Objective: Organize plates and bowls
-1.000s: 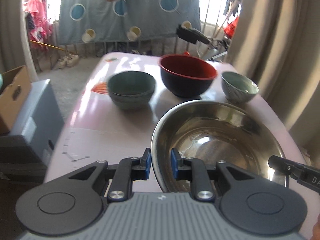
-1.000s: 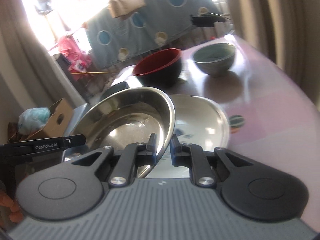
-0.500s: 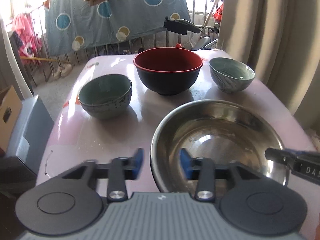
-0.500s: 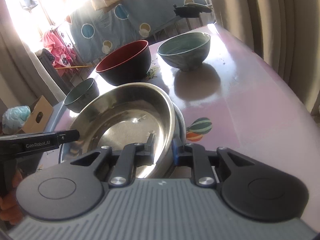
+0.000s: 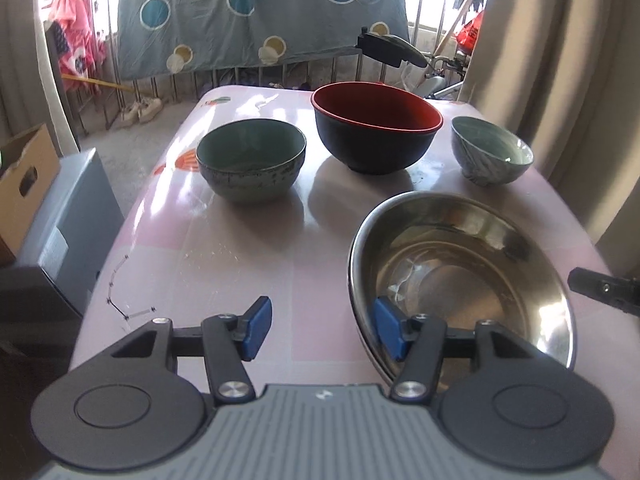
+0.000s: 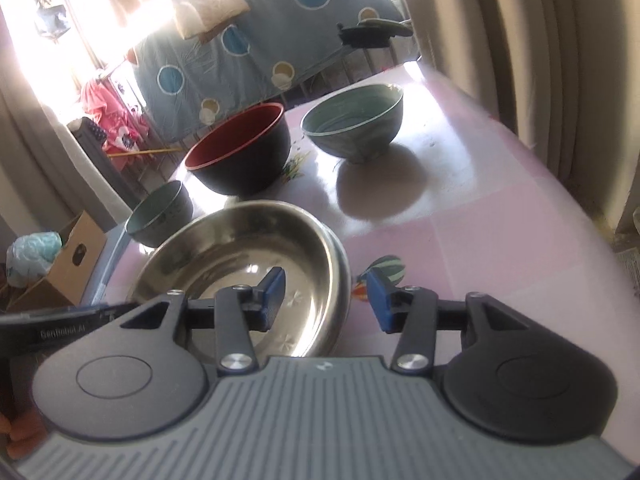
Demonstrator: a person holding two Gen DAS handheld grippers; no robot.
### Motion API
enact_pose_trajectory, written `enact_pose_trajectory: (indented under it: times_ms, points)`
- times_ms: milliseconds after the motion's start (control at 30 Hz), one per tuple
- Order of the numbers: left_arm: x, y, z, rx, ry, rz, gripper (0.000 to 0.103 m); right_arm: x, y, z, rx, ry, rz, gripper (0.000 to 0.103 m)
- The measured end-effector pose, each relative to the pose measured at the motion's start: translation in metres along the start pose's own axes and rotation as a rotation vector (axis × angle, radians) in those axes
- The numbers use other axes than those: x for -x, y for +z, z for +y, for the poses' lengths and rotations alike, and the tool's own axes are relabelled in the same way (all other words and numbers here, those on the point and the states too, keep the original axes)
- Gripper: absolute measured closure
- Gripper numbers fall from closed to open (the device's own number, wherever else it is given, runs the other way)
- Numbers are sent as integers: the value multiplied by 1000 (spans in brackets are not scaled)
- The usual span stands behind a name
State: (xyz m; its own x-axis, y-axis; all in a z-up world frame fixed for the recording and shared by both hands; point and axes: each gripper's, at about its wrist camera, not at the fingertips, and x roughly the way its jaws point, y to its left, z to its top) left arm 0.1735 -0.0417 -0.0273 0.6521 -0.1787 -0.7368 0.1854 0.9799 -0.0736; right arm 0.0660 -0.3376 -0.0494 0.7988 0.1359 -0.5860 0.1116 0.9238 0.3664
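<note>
Steel bowl [image 5: 460, 276] sits on pink surface [image 5: 224, 256], nested in another steel one. Left tongs [image 5: 320, 332] and right tongs [image 6: 326, 300] have just been opening; both straddle its rim, pads clear, gripping nothing. Red bowl [image 5: 376, 128] and two green bowls [image 5: 250, 160] [image 5: 490, 156] stand behind.

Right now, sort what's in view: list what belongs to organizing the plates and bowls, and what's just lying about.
Belongs to the job:
- steel bowl, seemingly nested in a second
- red-and-black bowl
- dark green bowl
- pale green bowl

Just lying about:
- cardboard box
- grey bin
- spotted blue sheet
- pink clothes
- shoes
</note>
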Motion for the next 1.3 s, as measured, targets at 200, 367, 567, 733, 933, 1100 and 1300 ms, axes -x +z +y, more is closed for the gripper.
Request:
enact_pose_trajectory:
  times_ms: [200, 367, 567, 733, 933, 1100, 1300]
  points:
    - [-4, 1, -1, 33, -60, 7, 56, -6, -2, 0, 1, -10, 13, 58]
    - [-13, 2, -10, 31, -104, 43, 58, -15, -8, 4, -2, -14, 37, 58]
    - [-20, -1, -29, -4, -107, 87, 55, -27, -7, -5, -54, -16, 88, 48]
    - [-20, -1, -30, -5, -106, 88, 53, -30, -10, 8, -36, 38, 129, 42]
    - [-18, -2, -20, 33, -135, 88, 37, -29, -9, 12, -38, 38, 137, 36]
    - [-8, -8, -5, 52, -93, 47, 12, -16, -10, 2, -61, -10, 114, 26]
    - [4, -10, 24, 107, -111, 30, 4, 0, -18, -12, -123, -75, 109, 19]
